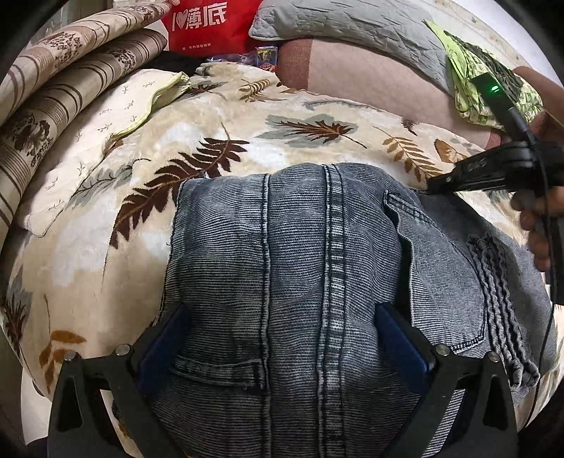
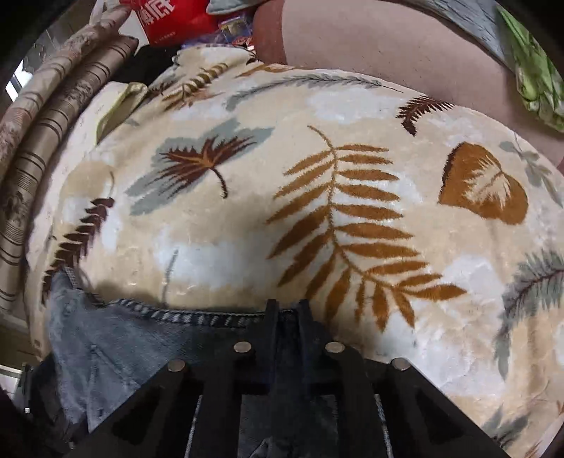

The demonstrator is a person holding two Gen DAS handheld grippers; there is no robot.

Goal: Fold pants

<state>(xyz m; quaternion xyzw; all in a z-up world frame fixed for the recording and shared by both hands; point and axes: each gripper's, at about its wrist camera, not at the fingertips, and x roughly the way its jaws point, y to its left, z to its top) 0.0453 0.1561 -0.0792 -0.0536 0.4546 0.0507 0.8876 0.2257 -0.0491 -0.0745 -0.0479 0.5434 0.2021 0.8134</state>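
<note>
Denim pants (image 1: 299,267) lie folded on the leaf-print blanket (image 1: 246,116); left gripper (image 1: 282,348) spreads wide across them, gripping nothing, while right gripper (image 2: 286,317) pinches their stitched edge; farther back, a red bag (image 1: 208,21) reads "薄底"

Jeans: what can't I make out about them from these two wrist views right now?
- Jeans: near end cut off by the left view's bottom edge.
- Denim between the right gripper fingers: layer count hidden by the fingers.
- Left gripper: open; contact with the denim unclear.
</note>
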